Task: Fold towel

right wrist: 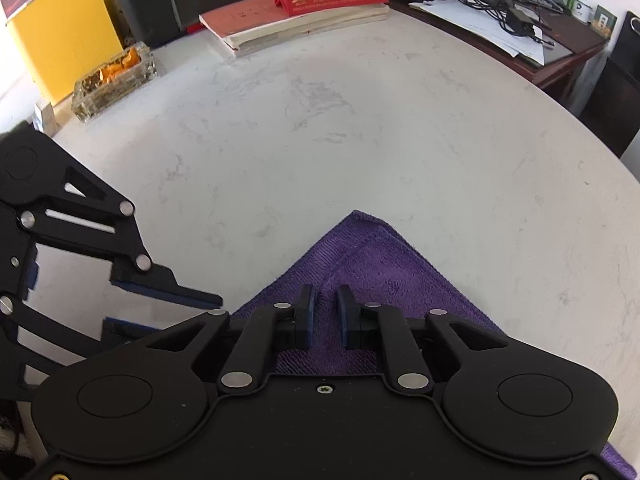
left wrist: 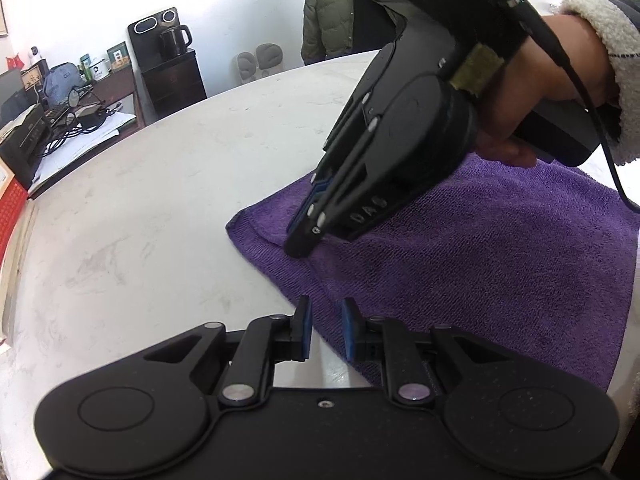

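The purple towel (left wrist: 460, 248) lies on the worktop (left wrist: 160, 200), looking soft, light and limp, best pinched at a hemmed corner; the right claw (left wrist: 302, 246) is closed on its corner, the left claw (left wrist: 326, 330) narrow and empty at its edge

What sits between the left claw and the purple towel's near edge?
Nothing visible. The left claw hovers right at the towel edge, bare white table beside it. The right claw is further along the towel.

The purple towel (left wrist: 480, 248) is ribbed terry cloth; the white table (left wrist: 160, 208) looks smooth, marble-veined.
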Available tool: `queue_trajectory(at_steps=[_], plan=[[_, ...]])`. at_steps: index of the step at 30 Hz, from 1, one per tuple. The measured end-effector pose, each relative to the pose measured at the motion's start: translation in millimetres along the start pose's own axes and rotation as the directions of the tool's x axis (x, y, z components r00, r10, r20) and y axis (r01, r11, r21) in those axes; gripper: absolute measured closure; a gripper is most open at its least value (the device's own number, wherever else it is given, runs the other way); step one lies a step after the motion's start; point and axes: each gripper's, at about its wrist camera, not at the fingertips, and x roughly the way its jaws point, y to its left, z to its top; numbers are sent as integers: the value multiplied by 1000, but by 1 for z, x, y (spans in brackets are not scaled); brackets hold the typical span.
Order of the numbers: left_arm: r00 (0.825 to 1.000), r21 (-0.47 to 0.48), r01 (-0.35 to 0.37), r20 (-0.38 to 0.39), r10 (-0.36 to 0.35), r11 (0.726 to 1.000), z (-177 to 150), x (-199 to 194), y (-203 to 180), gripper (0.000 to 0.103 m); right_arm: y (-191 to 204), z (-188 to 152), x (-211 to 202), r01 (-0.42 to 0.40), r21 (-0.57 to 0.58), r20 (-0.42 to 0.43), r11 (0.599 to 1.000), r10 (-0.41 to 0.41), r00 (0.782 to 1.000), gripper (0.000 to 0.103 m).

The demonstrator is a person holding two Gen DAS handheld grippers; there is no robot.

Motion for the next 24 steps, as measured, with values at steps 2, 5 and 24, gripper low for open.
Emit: queue_trajectory(at_steps=[2, 5, 24], plan=[[1000, 0, -3, 4, 3, 1000, 2, 1, 1, 88, -11, -2, -3, -52, 70, 21, 996, 51, 998, 98], [1000, 0, -2, 8, 2, 1000, 3, 1, 2, 88, -30, -5, -9, -140, 179, 67, 974, 130, 989, 99], [1000, 124, 4, 16, -6, 992, 5, 13, -3, 88, -59, -15, -41, -321, 283, 222, 904, 264, 939, 99]])
